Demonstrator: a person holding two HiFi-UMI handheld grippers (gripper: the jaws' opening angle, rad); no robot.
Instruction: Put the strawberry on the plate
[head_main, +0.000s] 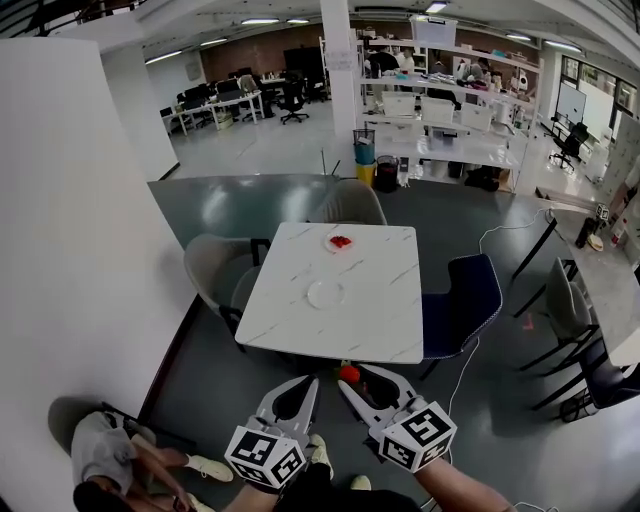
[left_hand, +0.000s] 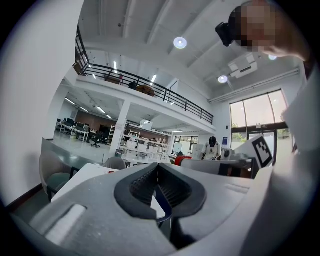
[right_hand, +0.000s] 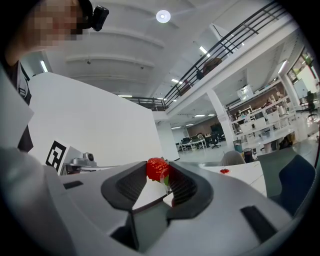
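A white marble table (head_main: 380, 310) stands ahead of me with an empty white plate (head_main: 326, 293) near its middle. Behind the plate lies a small dish of strawberries (head_main: 340, 242). My right gripper (head_main: 350, 376) is held short of the table's near edge, shut on a red strawberry (head_main: 348, 374). In the right gripper view the strawberry (right_hand: 157, 169) sits pinched at the tips of the right gripper (right_hand: 159, 171). My left gripper (head_main: 311, 383) hangs beside it, shut with nothing between its jaws. In the left gripper view, that gripper (left_hand: 158, 168) shows its pads meeting.
Grey chairs (head_main: 210, 265) stand at the table's left and far side, a dark blue chair (head_main: 462, 300) at its right. A white wall (head_main: 70, 230) runs along the left. A person (head_main: 110, 455) sits low at the bottom left. Shelves and desks fill the back.
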